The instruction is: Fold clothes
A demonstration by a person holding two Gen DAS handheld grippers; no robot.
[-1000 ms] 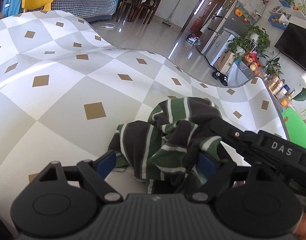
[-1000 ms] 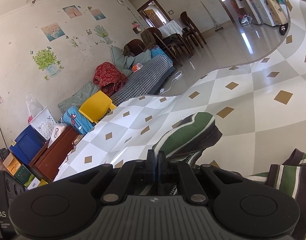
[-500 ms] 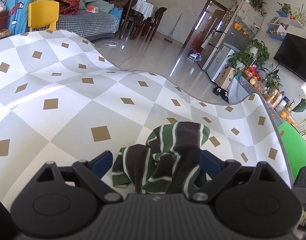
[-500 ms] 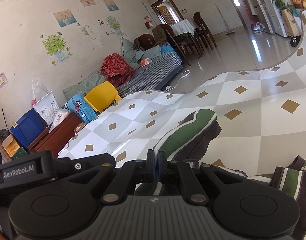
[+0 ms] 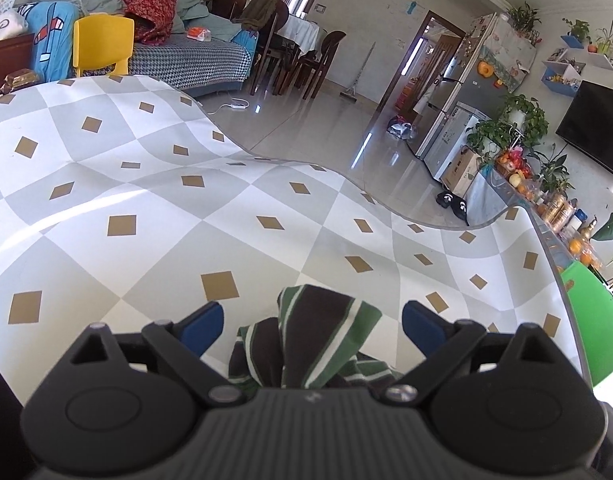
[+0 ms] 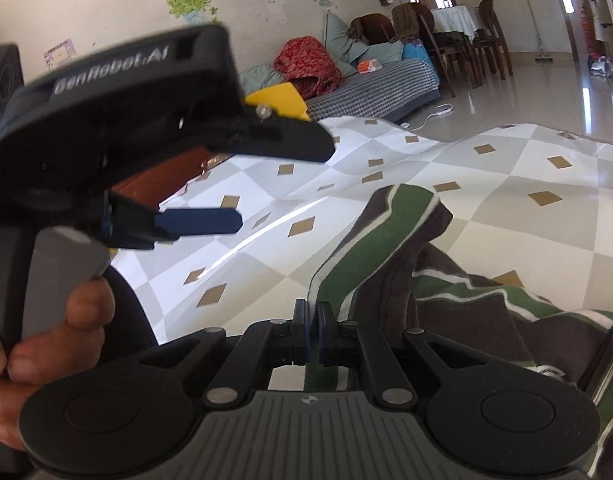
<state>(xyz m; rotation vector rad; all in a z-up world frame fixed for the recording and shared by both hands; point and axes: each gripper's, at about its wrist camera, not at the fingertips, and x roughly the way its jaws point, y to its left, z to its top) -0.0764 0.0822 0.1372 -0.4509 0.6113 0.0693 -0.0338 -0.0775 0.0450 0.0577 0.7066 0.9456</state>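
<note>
A green, dark-brown and white striped garment (image 5: 318,340) lies crumpled on the checked tablecloth (image 5: 154,184) near the front edge. My left gripper (image 5: 313,326) hangs open above it, blue pads wide apart and touching nothing. In the right wrist view a fold of the garment (image 6: 390,236) stands up from the cloth, and my right gripper (image 6: 312,332) is shut on its edge. The left gripper's blue pad (image 6: 198,220) shows at the upper left there, blurred, and a hand (image 6: 46,344) holds it.
The tablecloth runs far to the left and back, with a curved far edge (image 5: 406,216) over shiny floor. A green chair (image 5: 594,332) stands at the table's right end. A yellow chair (image 5: 100,44) and a sofa (image 5: 194,60) are behind.
My left gripper has pulled back and tilted up, so less of the garment shows between its pads. It now appears in the right wrist view. The right gripper stays shut on the garment.
</note>
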